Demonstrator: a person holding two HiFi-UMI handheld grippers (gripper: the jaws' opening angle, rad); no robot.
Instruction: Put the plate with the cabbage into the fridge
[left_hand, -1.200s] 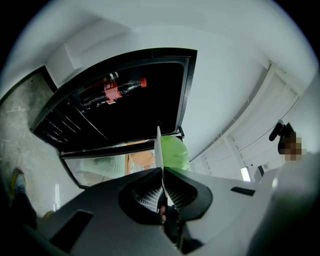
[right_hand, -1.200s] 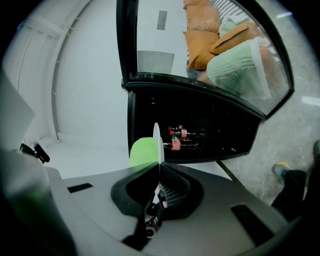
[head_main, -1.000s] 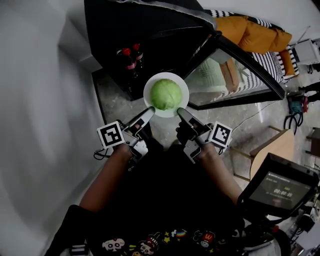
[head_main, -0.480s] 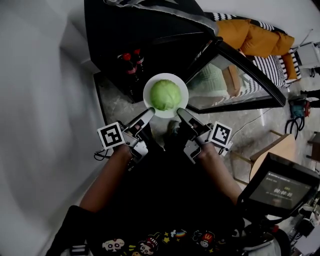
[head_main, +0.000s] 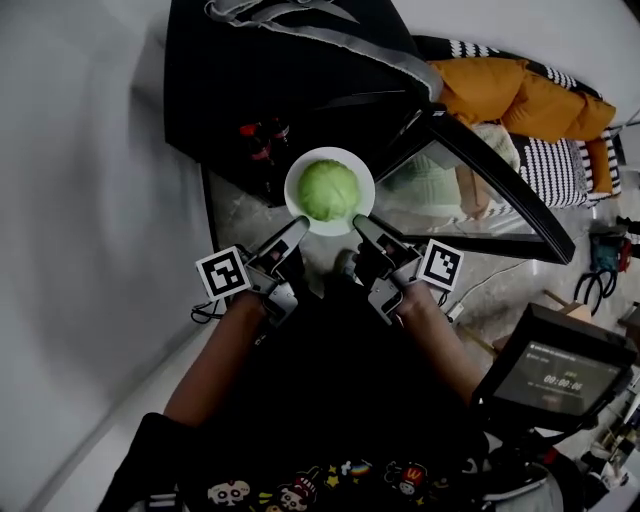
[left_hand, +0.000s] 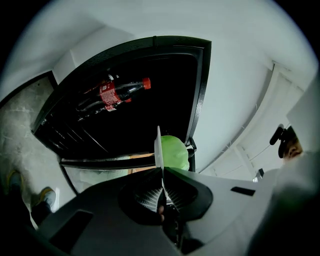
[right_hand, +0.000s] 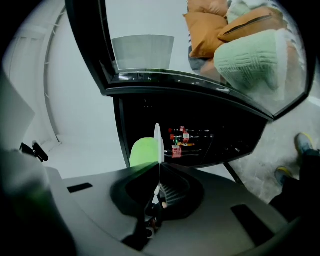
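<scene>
A white plate (head_main: 357, 169) carrying a round green cabbage (head_main: 328, 190) hangs in front of the open black fridge (head_main: 250, 70). My left gripper (head_main: 298, 227) is shut on the plate's near-left rim and my right gripper (head_main: 361, 222) on its near-right rim. In the left gripper view the plate (left_hand: 159, 146) shows edge-on between the shut jaws of the left gripper (left_hand: 161, 171), with the cabbage (left_hand: 175, 152) to its right. In the right gripper view the plate (right_hand: 157, 141) also stands edge-on in the right gripper (right_hand: 159, 167), with the cabbage (right_hand: 142, 151) to its left.
Cola bottles (head_main: 261, 140) lie on a lower shelf inside the fridge (left_hand: 117, 90) (right_hand: 180, 135). The glass door (head_main: 480, 190) stands open to the right. Orange cushions (head_main: 520, 90) lie beyond it. A white wall (head_main: 80, 200) runs along the left. A dark screen (head_main: 555, 375) sits at lower right.
The plate with the cabbage has come closer to the fridge opening, which looks larger in both gripper views. Both grippers keep their hold.
</scene>
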